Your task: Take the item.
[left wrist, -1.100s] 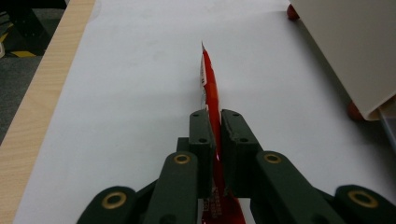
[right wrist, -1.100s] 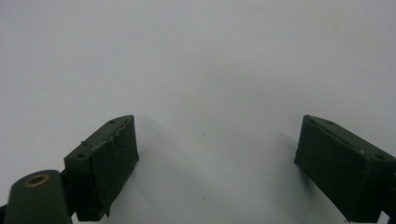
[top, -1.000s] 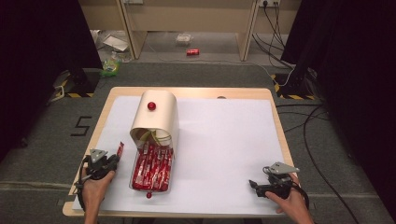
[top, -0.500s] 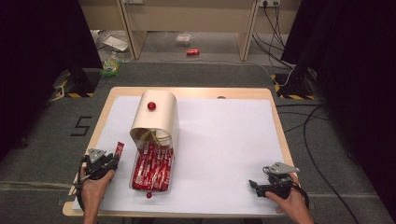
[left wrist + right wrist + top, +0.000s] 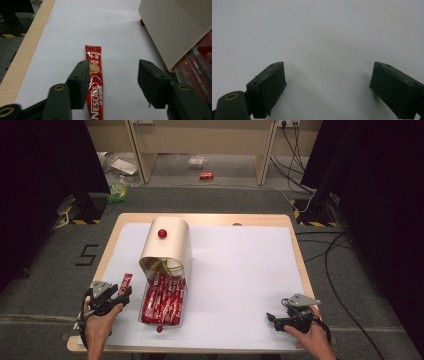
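Table [image 5: 300, 270] under a white sheet, broad and mostly bare. Cream curved-lid box [image 5: 166, 245] left of centre, red knob on top, lid raised over a clear tray [image 5: 162, 301] packed with red sachets. Left tool [image 5: 120, 295] at the near left corner, jaws released and spread; right tool [image 5: 272, 319] at the near right, likewise released, nothing but white sheet between its jaws in the right gripper view.

Single red coffee sachet [image 5: 95, 82] flat on the sheet, just left of the tray and well apart from the right tool, so clearly the left hand's job. Long axis straight ahead of the left tool, running away from it, parallel to the jaws. Off-centre in the gap, though: close against the left jaw, with wide white space on the other side, so probably needs a small shift before closing across the narrow width.

Near end of the sachet cut off at the bottom edge of the left gripper view. Tray contents partly hidden under the lid; count of sachets impossible to tell. Small yellowish thing inside the lid's mouth in the high view, too blurred to identify.
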`<state>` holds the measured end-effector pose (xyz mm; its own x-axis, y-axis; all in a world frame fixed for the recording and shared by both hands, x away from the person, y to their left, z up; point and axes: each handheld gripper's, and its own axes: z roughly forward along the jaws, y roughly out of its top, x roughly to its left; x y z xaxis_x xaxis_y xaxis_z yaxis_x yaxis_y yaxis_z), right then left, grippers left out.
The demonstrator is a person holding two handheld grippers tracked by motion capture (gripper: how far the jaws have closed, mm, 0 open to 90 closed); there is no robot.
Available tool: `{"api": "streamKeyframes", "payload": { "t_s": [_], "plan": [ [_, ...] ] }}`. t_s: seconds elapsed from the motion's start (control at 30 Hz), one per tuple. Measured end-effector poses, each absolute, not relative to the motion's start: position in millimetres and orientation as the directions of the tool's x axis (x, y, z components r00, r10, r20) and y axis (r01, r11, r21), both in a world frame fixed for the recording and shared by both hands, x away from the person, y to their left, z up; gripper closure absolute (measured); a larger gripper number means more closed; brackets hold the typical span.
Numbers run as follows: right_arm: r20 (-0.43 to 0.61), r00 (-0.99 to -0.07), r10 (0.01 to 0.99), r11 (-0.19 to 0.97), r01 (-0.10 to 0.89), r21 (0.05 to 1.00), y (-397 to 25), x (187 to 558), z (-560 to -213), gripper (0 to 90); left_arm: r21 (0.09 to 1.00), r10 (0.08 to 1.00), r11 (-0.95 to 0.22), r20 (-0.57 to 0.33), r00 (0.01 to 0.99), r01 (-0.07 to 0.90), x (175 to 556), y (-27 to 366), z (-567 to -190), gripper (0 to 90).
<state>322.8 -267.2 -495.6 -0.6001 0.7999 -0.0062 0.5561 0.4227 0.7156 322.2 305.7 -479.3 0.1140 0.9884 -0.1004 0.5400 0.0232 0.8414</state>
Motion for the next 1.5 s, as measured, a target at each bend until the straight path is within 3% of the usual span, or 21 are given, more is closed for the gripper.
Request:
{"api": "streamKeyframes", "payload": {
  "t_s": [0.23,0.47,0.67,0.87,1.03,1.5],
  "plan": [
    [-0.007,-0.6,0.8,0.423,0.556,0.716,-267,323,-496,13.1,0.83,0.985,0.04,-0.128,0.12,0.557,316,303,-479,26.1],
    [-0.005,-0.599,0.801,0.422,0.557,0.715,-267,323,-496,13.1,0.831,0.977,0.013,-0.128,0.168,0.556,303,296,-478,16.8],
    [-0.006,-0.6,0.8,0.422,0.557,0.715,-267,323,-496,13.1,0.844,0.971,0.008,-0.134,0.196,0.536,294,292,-472,16.8],
    [-0.006,-0.6,0.8,0.422,0.556,0.715,-267,323,-496,13.1,0.858,0.973,-0.074,-0.05,0.225,0.508,287,289,-470,16.8],
    [-0.007,-0.6,0.8,0.423,0.556,0.715,-267,323,-496,13.1,0.857,0.97,-0.015,-0.112,0.215,0.515,276,283,-468,16.8],
    [-0.006,-0.6,0.8,0.423,0.556,0.715,-267,323,-496,13.1,0.862,0.98,0.006,-0.107,0.171,0.507,258,294,-473,17.0]
  ]
}}
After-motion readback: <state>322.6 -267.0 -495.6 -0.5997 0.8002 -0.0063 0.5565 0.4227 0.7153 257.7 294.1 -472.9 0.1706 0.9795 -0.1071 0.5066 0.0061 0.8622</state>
